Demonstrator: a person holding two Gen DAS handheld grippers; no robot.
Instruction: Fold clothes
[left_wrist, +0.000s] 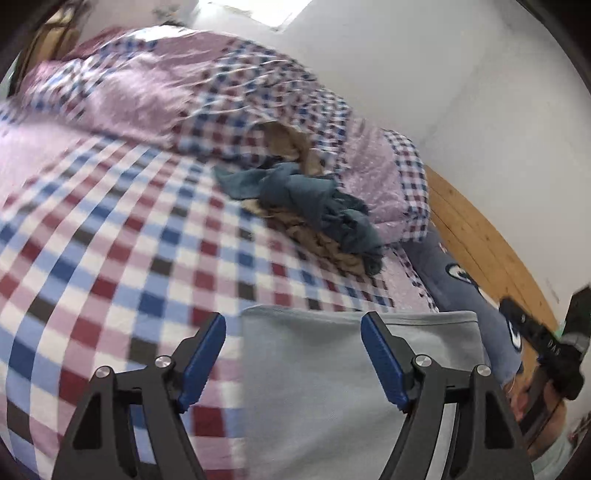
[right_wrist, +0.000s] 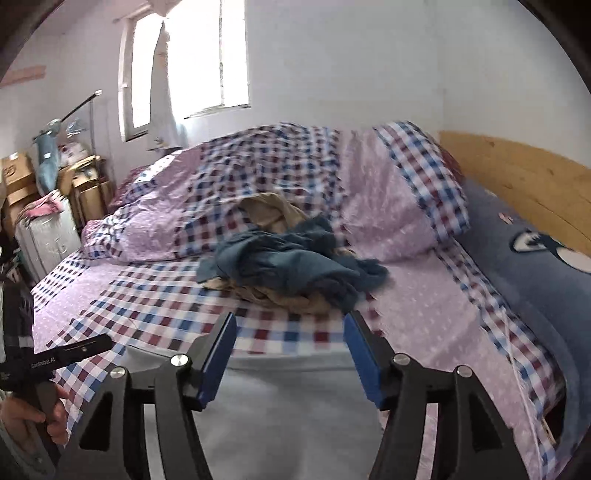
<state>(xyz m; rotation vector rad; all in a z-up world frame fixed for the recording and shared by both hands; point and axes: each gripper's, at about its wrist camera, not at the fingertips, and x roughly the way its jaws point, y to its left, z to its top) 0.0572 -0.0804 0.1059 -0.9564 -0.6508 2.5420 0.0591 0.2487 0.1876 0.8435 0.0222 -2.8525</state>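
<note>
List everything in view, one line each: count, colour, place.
folded garment: one, pale grey-blue, near edge of bed, below both grippers
clothes pile: one heap, teal over tan, mid-bed
duvet: one, lilac and check, bunched behind pile
bed sheet: one, checked
pillow: one, blue, by headboard
headboard: one, wood
window: one, bright
left gripper: jaws open, empty
right gripper: jaws open, empty

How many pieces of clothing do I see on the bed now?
3: a light grey garment lies flat in front, below both grippers; a crumpled dark blue garment sits mid-bed, on top of a tan garment. More may be hidden in that pile.
</note>
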